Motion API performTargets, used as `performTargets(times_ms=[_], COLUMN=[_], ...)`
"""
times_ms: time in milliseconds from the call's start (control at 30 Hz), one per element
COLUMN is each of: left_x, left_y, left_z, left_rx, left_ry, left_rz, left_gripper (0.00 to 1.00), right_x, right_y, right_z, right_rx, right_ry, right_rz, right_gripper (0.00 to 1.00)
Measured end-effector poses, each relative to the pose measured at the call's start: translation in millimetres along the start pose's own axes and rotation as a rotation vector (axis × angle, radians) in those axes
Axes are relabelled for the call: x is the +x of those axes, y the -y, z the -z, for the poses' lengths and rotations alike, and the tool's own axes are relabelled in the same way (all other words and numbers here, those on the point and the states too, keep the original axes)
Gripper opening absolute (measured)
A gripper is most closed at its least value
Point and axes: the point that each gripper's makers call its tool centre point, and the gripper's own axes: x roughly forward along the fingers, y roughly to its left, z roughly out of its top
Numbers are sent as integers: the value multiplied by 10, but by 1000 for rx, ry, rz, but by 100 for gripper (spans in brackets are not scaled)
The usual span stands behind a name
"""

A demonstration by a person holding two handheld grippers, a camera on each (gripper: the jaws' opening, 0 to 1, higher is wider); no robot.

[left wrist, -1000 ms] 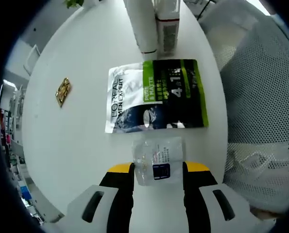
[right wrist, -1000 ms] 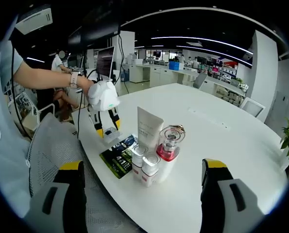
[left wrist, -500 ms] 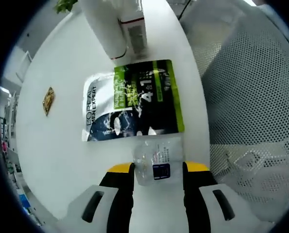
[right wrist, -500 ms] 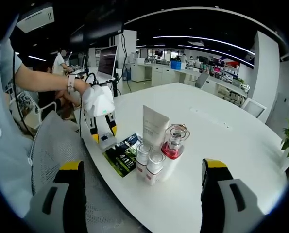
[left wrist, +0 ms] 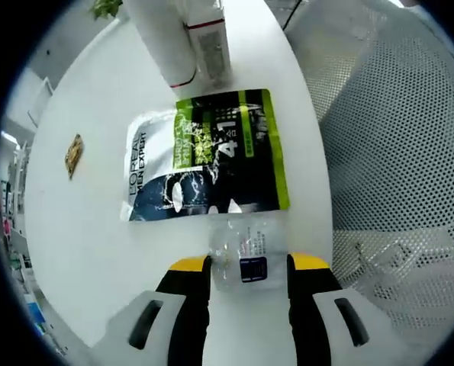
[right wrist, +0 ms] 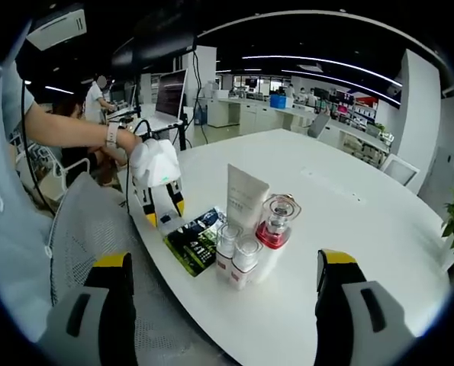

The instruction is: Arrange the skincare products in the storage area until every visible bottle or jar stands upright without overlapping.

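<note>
Left gripper view: the left gripper (left wrist: 247, 267) clamps a small clear sachet (left wrist: 243, 255) between its yellow-tipped jaws, just beside the near edge of the flat green-and-black pouch (left wrist: 204, 156) on the white table (left wrist: 89, 221). Beyond the pouch stand a white tube (left wrist: 162, 34) and a boxed bottle (left wrist: 207, 46). Right gripper view: the right gripper (right wrist: 220, 268) gapes wide, holding nothing, near the upright bottles (right wrist: 238, 255) beside the pouch.

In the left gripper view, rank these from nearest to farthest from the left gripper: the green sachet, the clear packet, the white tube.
1. Clear packet, between the left gripper's jaws.
2. Green sachet, flat just beyond the packet.
3. White tube, standing past the sachet's far edge.
</note>
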Motion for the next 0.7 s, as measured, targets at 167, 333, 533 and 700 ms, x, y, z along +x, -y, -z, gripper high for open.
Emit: performTargets(times_ms=[167,333,533,700], left_x=[-6,23,14,-51], left_y=[-34,-6,-10,7], left_z=[-10,-17,14,4], left_rx=[6,-18,-21,-33], left_ry=[15,43,38,60], left_rz=[-26,8,0,6], left_gripper=[45,55,59,60], right_x=[14,21,11,17], right_y=[-22,-38,-20,-36], right_z=[-25,-14,-13,-11], right_rx=[-2,-10,-13,-11], right_ry=[5,-5,-7,-5], right_rz=[-5,-13,-7,-10], right_gripper=[100,100,100,100])
